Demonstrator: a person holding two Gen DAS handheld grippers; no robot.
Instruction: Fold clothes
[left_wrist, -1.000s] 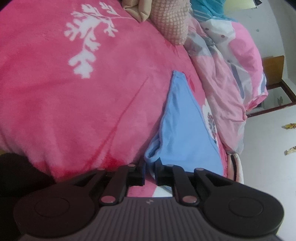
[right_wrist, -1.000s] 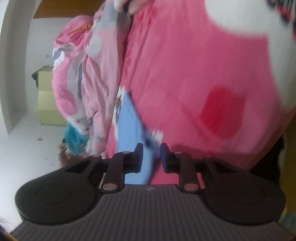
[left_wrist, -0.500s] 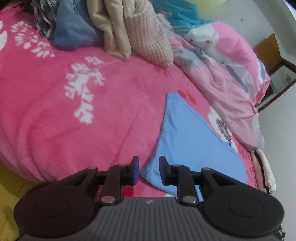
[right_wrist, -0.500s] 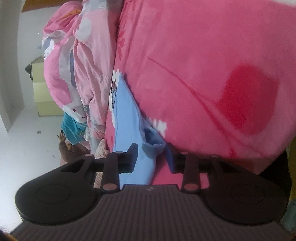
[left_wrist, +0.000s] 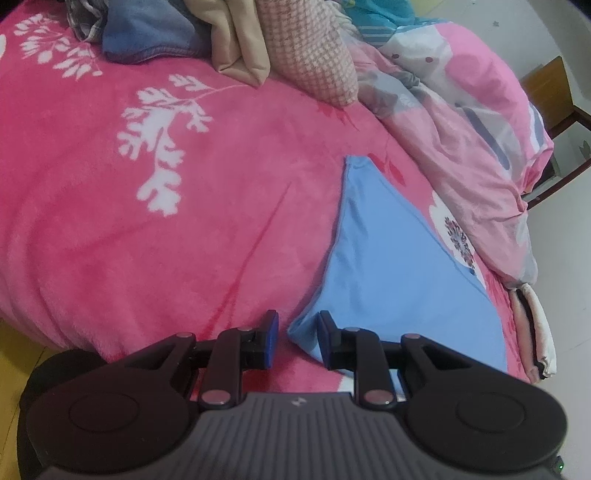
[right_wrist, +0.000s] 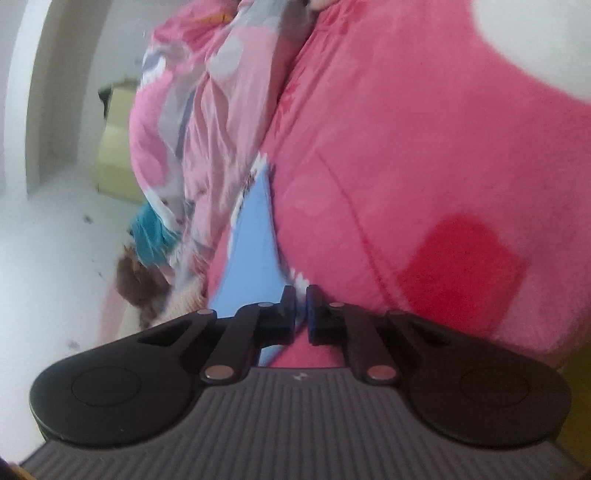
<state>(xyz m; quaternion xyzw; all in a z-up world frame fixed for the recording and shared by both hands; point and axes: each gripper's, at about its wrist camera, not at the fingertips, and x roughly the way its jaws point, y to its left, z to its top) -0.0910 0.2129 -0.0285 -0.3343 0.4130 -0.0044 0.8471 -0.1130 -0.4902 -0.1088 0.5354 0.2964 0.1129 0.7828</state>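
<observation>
A light blue cloth (left_wrist: 388, 266) lies flat on the pink blanket (left_wrist: 184, 229), spread out to the right of my left gripper (left_wrist: 298, 334). That gripper is open, and the cloth's near corner sits loose between its fingertips. In the blurred right wrist view the same blue cloth (right_wrist: 255, 240) runs from the bedding down to my right gripper (right_wrist: 301, 308). Its jaws are nearly together at the cloth's edge and seem to pinch it.
A rumpled pink patterned quilt (left_wrist: 472, 140) lies along the cloth's far side. Several piled garments sit at the back: a beige one (left_wrist: 240, 40), a checked one (left_wrist: 310, 55) and a dark blue one (left_wrist: 147, 33). The bed edge and pale floor (left_wrist: 565, 258) are to the right.
My left gripper let go of the blue cloth's corner and stays open while the cloth settles flat. My right gripper opened around the cloth's edge, then closed on it.
</observation>
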